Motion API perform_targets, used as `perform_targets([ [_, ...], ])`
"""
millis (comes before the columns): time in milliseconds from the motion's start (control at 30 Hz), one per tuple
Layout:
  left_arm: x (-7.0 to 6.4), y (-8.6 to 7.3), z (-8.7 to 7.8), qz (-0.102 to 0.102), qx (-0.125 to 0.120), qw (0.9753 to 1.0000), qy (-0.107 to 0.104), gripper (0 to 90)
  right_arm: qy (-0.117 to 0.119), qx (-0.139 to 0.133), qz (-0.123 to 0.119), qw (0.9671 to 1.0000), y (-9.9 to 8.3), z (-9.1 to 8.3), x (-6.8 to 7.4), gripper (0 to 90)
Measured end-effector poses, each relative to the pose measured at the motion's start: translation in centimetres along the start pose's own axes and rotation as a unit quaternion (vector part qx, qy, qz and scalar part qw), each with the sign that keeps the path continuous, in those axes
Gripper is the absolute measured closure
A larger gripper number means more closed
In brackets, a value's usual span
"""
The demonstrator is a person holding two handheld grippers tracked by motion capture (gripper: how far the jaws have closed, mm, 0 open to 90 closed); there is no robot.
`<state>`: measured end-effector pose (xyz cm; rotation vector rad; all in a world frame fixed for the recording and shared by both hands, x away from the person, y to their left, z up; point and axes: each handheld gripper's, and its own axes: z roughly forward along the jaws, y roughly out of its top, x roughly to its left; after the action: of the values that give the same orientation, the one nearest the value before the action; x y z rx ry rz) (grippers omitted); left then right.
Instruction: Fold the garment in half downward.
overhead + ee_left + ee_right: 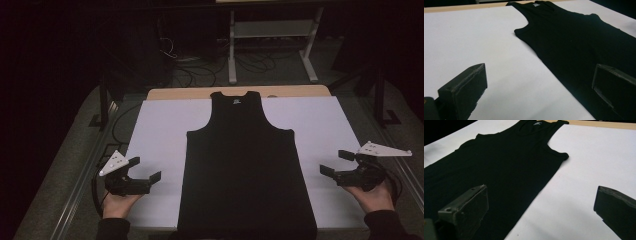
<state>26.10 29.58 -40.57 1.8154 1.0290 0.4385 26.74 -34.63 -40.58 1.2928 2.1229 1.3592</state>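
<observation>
A black tank top [245,165] lies flat and spread out on a white board [160,130], neck toward the far edge, hem hanging over the near edge. My left gripper [145,169] hovers open over the board left of the top's lower side. My right gripper [336,163] is open over the board on the right side. In the left gripper view the tank top [579,42] stretches to the right, under the right jaw, and the gripper [539,87] holds nothing. In the right gripper view the tank top [504,167] lies under the left jaw, and the gripper [541,207] is empty.
The white board rests on a wooden table [175,93] whose far edge shows. Beyond it are a white metal stand [272,30] and floor cables [200,72] in the dark. Bare white board [320,125] lies on both sides of the top.
</observation>
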Motion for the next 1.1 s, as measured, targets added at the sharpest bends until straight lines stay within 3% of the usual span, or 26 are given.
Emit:
perform_targets([
  [1100,-0.1,0.25,-0.19,-0.004,-0.01,0.9999,-0.005,0.0,0.002,-0.007,0.002,1.0,0.19,-0.24,0.06,0.0],
])
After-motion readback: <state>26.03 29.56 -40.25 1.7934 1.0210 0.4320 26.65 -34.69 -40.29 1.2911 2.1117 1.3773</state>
